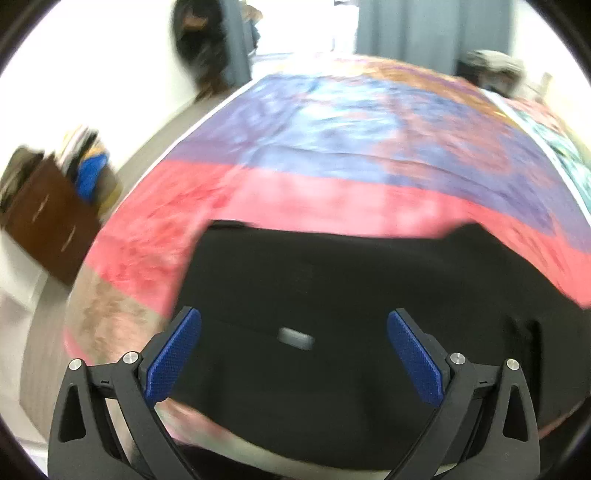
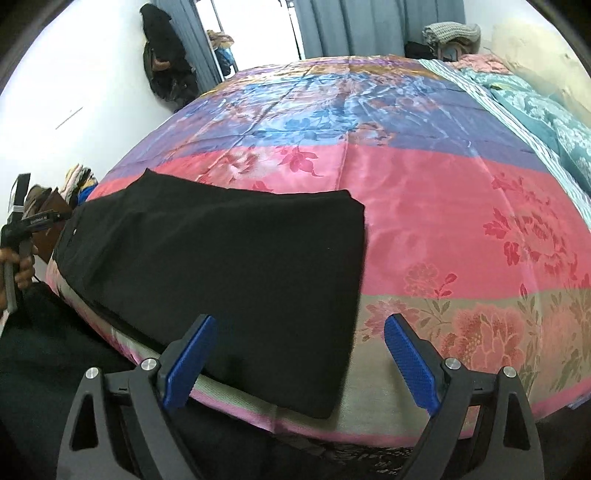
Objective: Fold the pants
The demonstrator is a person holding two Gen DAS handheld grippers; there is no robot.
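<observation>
Black pants [image 2: 221,258] lie folded flat on the near part of a bed with a pink, blue and floral cover [image 2: 424,206]. In the left wrist view the pants [image 1: 351,295] fill the lower middle, with a small grey label [image 1: 295,338] on them. My left gripper [image 1: 294,354] is open and empty above the pants. My right gripper [image 2: 300,360] is open and empty, over the pants' right near corner at the bed's front edge. The left gripper's handle, held in a hand [image 2: 22,243], shows at the far left in the right wrist view.
A brown drawer unit [image 1: 51,221] piled with clothes stands left of the bed. Dark clothing [image 2: 166,55] hangs on the far wall beside grey curtains [image 2: 354,26]. Teal bedding and pillows [image 2: 546,110] lie at the bed's right side.
</observation>
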